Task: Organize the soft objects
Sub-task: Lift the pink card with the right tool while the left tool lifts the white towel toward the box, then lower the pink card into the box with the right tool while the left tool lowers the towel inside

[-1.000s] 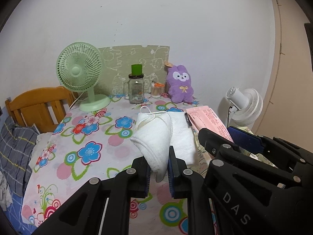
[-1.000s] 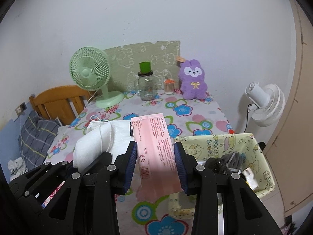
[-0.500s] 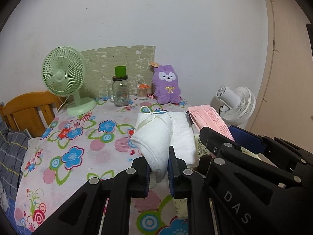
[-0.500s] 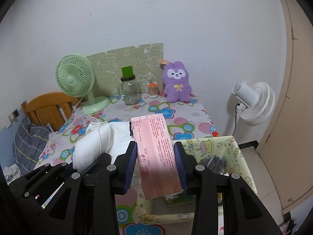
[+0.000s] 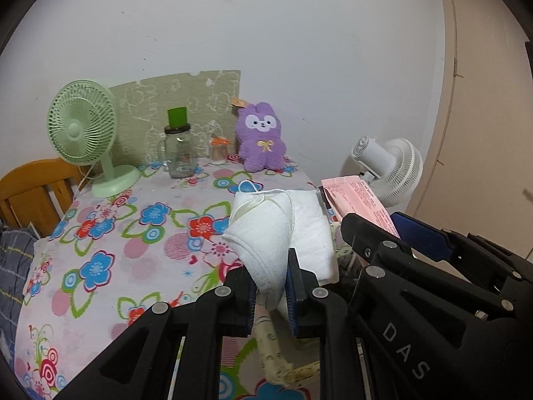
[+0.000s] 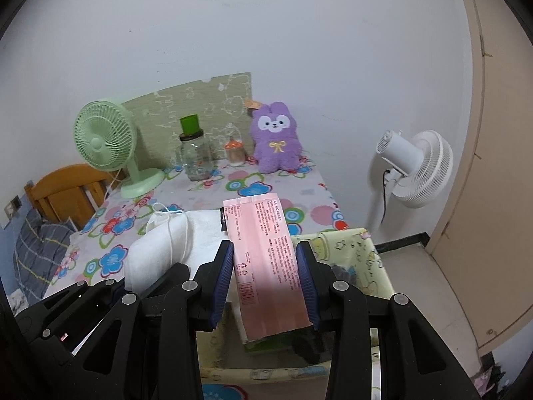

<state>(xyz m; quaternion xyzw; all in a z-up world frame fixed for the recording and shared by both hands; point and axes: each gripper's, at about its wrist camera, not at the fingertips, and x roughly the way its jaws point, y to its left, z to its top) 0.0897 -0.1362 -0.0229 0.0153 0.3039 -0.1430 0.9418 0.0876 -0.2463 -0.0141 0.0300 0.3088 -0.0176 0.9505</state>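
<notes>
A table with a flowered cloth [image 5: 110, 233] stands against a white wall, and at its far edge you see a green desk fan [image 5: 83, 133], a glass jar with a green lid [image 5: 178, 153] and a purple plush rabbit [image 5: 261, 136]. A white standing fan [image 6: 416, 166] is on the floor at the right of the table.

Your left gripper [image 5: 271, 286] is closed on the lower tip of a white folded cloth [image 5: 266, 233]; the blue pads press it from both sides, and the cloth is lifted above the table. A thin white string lies over its top.

Your right gripper [image 6: 265, 280] clamps a pink flat packet [image 6: 266, 260] between its two blue pads. The packet points away from you, with printed text on its face and a barcode near the lower end.

Both held things hang over a yellow fabric basket [image 6: 359, 250] with a cartoon print, which stands just beside the near right corner of the table. Something dark lies inside the basket, but it is mostly hidden and you cannot tell what it is.
</notes>
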